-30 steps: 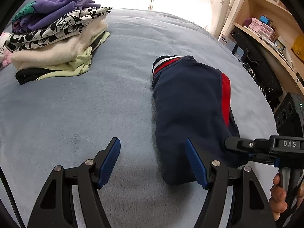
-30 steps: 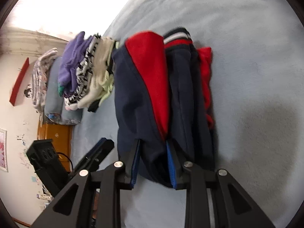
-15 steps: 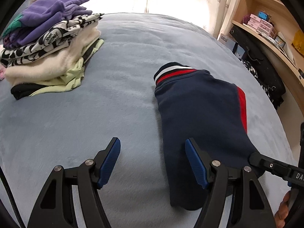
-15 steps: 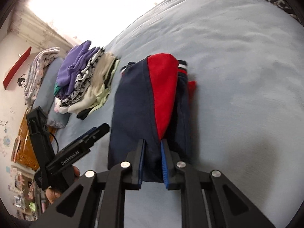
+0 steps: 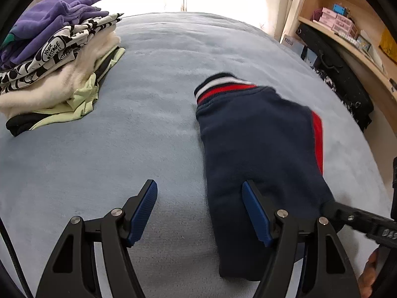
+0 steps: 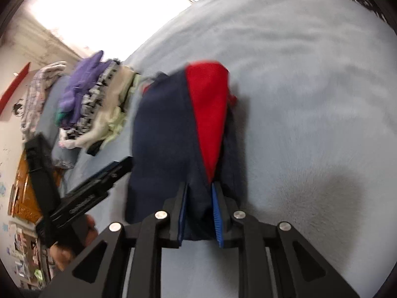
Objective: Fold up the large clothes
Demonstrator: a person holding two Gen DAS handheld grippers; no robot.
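Navy fleece garment [image 5: 258,149] folded into a long thick bundle, red panel and red-white striped ribbed cuff, lies centre-right of the left wrist frame on your plush light-blue bedspread [image 5: 148,129]. Your right gripper [image 6: 198,198] is clenched on its near edge, fabric bunched between the blue pads. Your left gripper [image 5: 199,198] is spread wide, grasping nothing. Stack of folded clothes [image 5: 57,57] upper left; wooden shelf [image 5: 352,32] upper right.

wooden shelf [image 5: 352,47] | pink boxes [image 5: 335,19] | black bag, perhaps [image 5: 340,74]
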